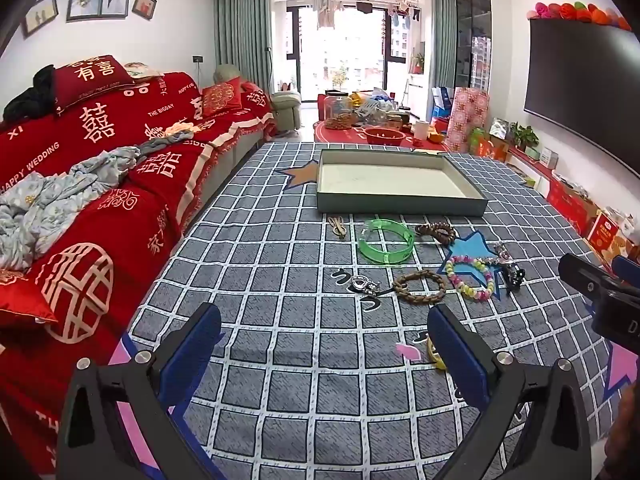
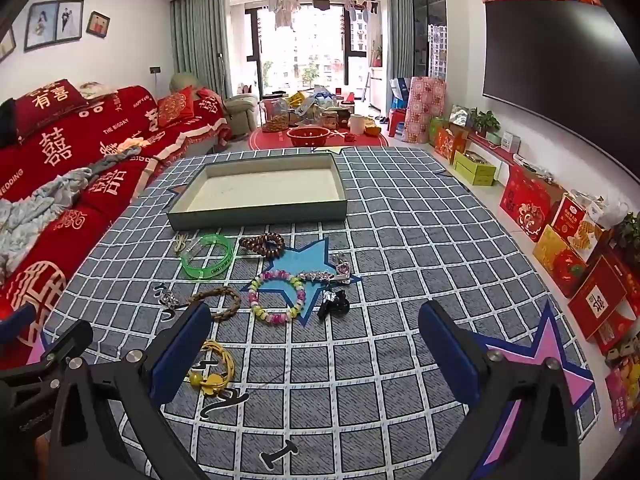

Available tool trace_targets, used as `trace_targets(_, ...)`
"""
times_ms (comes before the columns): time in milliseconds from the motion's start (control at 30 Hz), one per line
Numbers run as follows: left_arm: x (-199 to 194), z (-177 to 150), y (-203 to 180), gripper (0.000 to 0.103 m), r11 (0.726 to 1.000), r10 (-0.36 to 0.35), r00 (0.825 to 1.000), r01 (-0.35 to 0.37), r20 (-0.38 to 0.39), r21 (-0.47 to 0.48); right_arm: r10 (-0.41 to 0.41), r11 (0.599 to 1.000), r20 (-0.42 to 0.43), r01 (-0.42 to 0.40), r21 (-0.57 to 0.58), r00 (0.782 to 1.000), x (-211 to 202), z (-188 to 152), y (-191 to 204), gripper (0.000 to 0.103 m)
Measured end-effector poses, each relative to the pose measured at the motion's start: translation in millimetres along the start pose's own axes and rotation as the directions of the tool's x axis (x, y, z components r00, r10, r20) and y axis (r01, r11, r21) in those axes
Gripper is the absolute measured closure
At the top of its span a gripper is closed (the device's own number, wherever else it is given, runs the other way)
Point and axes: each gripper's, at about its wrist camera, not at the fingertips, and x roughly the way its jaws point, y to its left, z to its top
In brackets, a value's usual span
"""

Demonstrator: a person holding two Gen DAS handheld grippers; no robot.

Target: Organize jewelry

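Jewelry lies scattered on a checked blue cloth. A green bangle [image 1: 386, 241] [image 2: 207, 255], a dark beaded bracelet [image 1: 435, 233] [image 2: 263, 244], a braided brown bracelet [image 1: 419, 286] [image 2: 218, 300], a pastel bead bracelet [image 1: 470, 277] [image 2: 277, 296], a black clip [image 2: 334, 303] and a yellow piece [image 2: 214, 368] sit in front of an empty grey tray [image 1: 400, 203] [image 2: 256, 216]. My left gripper [image 1: 324, 344] hovers open short of them. My right gripper [image 2: 316, 348] is open too, with nothing between its fingers.
A red sofa [image 1: 100, 184] with crumpled clothes runs along the left edge of the cloth. Red and yellow gift boxes [image 2: 560, 240] line the right wall under a television [image 2: 552, 80]. A cluttered round red mat [image 2: 320, 136] lies beyond the tray.
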Motion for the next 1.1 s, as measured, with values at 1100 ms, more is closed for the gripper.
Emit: trace_targets(1100,-11,0,4,0.000,1.000,0.022,0.999,-0.022,0.043,-0.005,0.004,1.000,0.048,-0.004,-0.005,0.999,-19,6,6,0.000)
